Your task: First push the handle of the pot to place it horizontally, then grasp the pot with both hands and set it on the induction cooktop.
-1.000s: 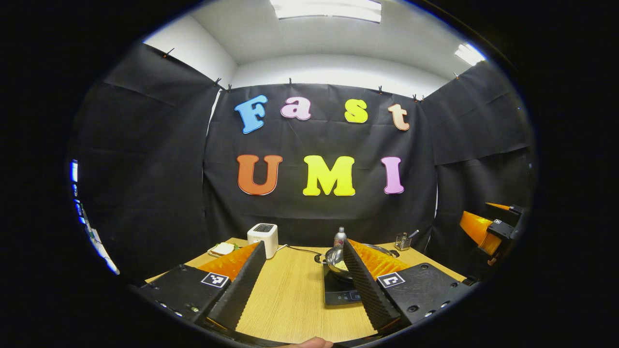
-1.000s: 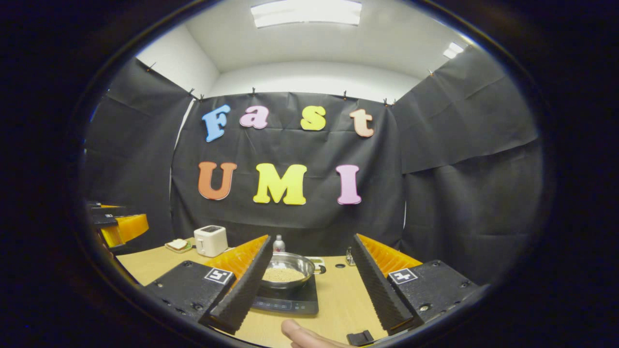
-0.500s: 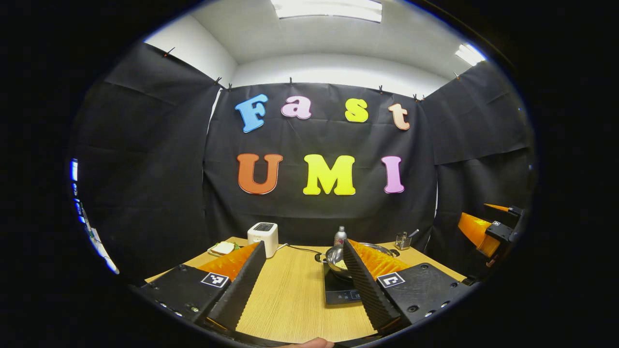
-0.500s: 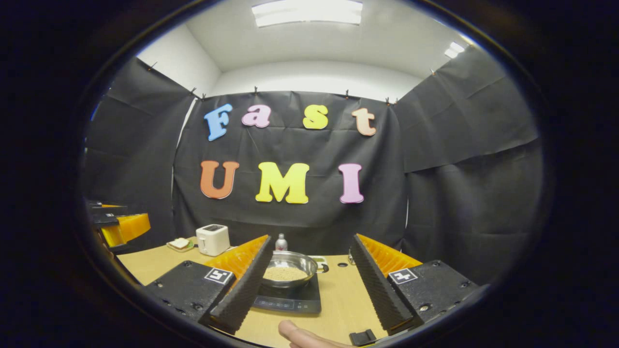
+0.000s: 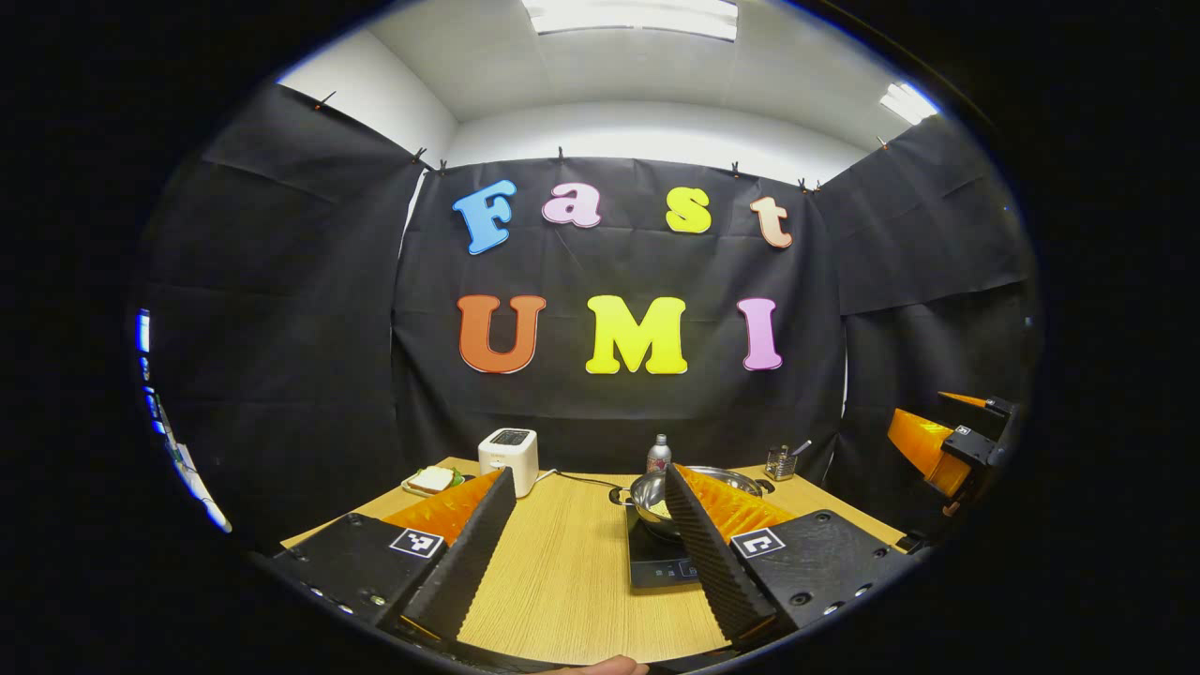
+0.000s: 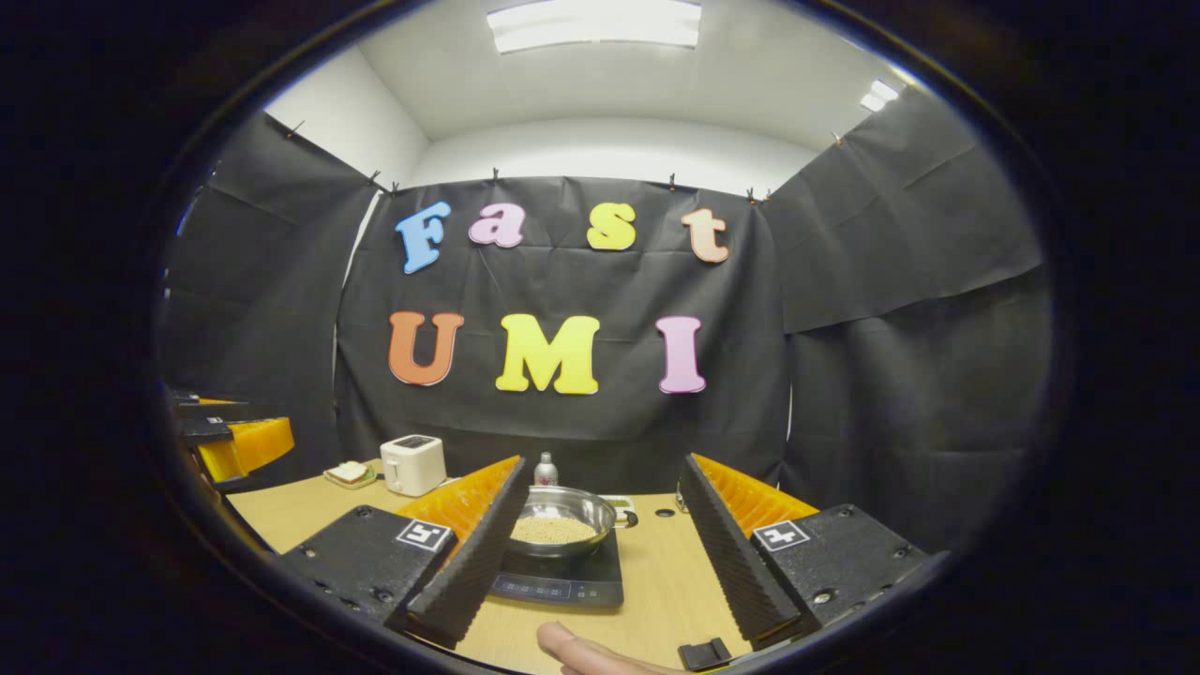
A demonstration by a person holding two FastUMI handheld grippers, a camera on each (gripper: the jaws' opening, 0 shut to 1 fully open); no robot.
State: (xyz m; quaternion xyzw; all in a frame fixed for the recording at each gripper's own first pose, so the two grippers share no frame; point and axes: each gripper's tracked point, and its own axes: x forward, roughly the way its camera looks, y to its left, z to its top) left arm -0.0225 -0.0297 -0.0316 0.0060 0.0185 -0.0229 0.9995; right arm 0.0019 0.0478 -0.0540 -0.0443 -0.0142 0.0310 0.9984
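A steel pot (image 6: 560,521) holding pale grains sits on the black induction cooktop (image 6: 562,579) on the wooden table. In the left gripper view the pot (image 5: 649,497) and cooktop (image 5: 654,562) lie partly behind my own right finger. My left gripper (image 5: 589,548) is open, held back from the pot, with nothing between its fingers. My right gripper (image 6: 600,548) is also open and empty, well short of the cooktop. The right gripper's orange fingers (image 5: 923,445) show at the far right of the left gripper view, and the left gripper's fingers (image 6: 239,441) at the far left of the right gripper view.
A white toaster (image 5: 510,457) and a plate with a sandwich (image 5: 432,481) stand at the back left. A small bottle (image 5: 659,456) is behind the pot, and a holder with utensils (image 5: 781,463) at the back right. A fingertip (image 6: 572,647) shows at the bottom edge.
Both grippers have drifted slightly; the table and its objects sit a little higher in the left gripper view. The pot stays on the cooktop and both grippers stay open.
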